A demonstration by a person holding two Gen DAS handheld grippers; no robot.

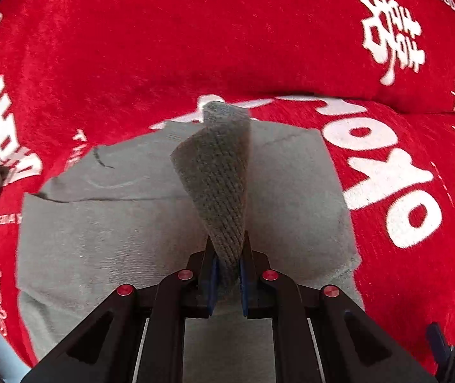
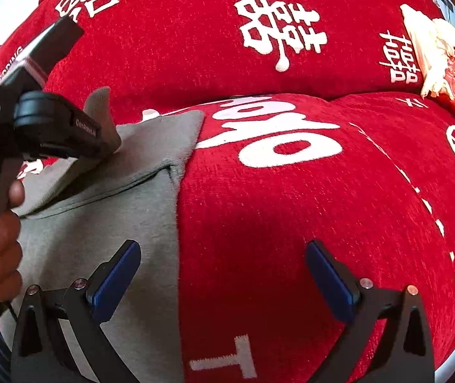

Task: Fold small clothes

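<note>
On the red plush sofa cover with white printed characters [image 1: 195, 32], a small grey knit garment [image 1: 115, 233] is spread flat, its right edge lying along the seat cushion in the right wrist view. One ribbed grey corner of the garment [image 1: 221, 175] is clamped between the left tongs [image 1: 227, 274], whose blue pads are pressed tight on the cloth; the corner is held up and curled over, presumably so that it can be carried across the flat part as a fold. The right tongs [image 2: 224, 281] are held wide apart with nothing between them, just above the garment's right edge, probably ready to pin or take it. A person's hand [image 2: 0, 239] is seen on the left tool's handle. The garment's near hem is cut off by the tongs' frames, and its type cannot be told. A cream tasselled object [image 2: 431, 51] at the far right is hard to identify.
</note>
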